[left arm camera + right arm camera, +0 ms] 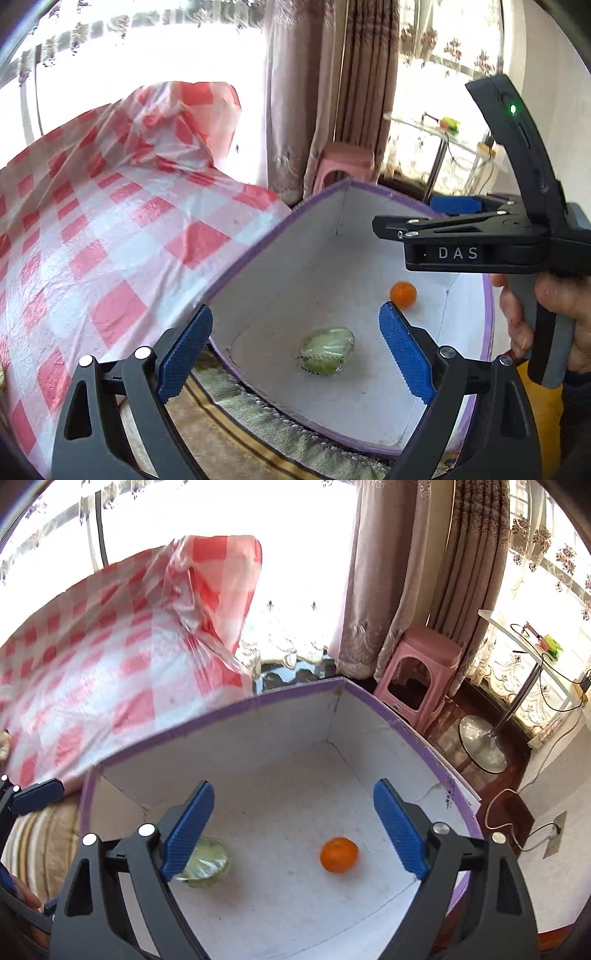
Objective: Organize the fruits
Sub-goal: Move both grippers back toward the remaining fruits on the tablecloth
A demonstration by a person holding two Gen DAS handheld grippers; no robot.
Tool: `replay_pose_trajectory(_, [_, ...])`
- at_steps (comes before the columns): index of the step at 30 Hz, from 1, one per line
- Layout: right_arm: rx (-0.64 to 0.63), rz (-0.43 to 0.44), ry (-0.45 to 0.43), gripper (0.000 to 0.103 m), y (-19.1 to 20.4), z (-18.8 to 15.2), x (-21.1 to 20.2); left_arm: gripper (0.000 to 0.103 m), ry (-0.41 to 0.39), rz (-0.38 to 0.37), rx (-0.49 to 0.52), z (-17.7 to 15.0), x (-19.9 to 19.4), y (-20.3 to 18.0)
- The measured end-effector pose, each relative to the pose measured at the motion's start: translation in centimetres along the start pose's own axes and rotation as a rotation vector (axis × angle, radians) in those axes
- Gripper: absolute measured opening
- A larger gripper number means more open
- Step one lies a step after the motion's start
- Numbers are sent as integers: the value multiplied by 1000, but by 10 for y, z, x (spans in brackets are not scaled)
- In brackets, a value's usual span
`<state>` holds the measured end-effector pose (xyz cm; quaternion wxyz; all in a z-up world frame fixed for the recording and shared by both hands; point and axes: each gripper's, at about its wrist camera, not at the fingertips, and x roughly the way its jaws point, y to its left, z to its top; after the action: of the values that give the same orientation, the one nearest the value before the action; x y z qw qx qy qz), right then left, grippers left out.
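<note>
Your left gripper point(295, 349) hung above the box with its blue pads spread wide and nothing between them. Your right gripper point(293, 827) was the same, released and empty, also poised over the box.

Below them sat the white box with the purple rim point(221, 710). On its floor lay two pieces, well apart: a green fruit in clear wrap point(327, 350) toward the near left, partly hidden behind your right gripper's left pad in the right wrist view, and a small orange point(339, 854), likely a mandarin, toward the right. Both rested on the floor of the box, clear of the walls.

I judge that these two had been dropped in and that this part of the sorting was done.

Beyond the box stretched the table under its red-and-white checked cloth point(110, 229). A bit of something showed at its far left edge, too small to name, so whether more fruit waited there I could not tell. Farther back stood a pink stool point(421, 672) against the curtains point(384, 572).
</note>
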<state>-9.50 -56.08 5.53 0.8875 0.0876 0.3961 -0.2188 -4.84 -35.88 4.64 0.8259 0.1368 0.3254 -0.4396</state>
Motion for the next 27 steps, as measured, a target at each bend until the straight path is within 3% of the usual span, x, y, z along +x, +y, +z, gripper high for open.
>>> replay_pose_trajectory(2, [13, 20, -39, 97, 6, 7, -11, 89, -43, 40, -26, -1, -20, 14])
replay_pose_trajectory(6, [27, 65, -106, 97, 30, 12, -30, 92, -55, 165, -57, -6, -46, 46])
replay_pose_trajectory(9, [63, 140, -133, 97, 51, 10, -32, 91, -77, 242, -99, -22, -66, 76])
replay_pose_trajectory(19, [-98, 402, -39, 97, 178, -13, -24, 91, -120, 368, -340, -89, -155, 170])
replay_pose_trajectory(27, [-181, 499, -3, 97, 249, -31, -23, 87, -87, 477, -454, -133, -188, 216])
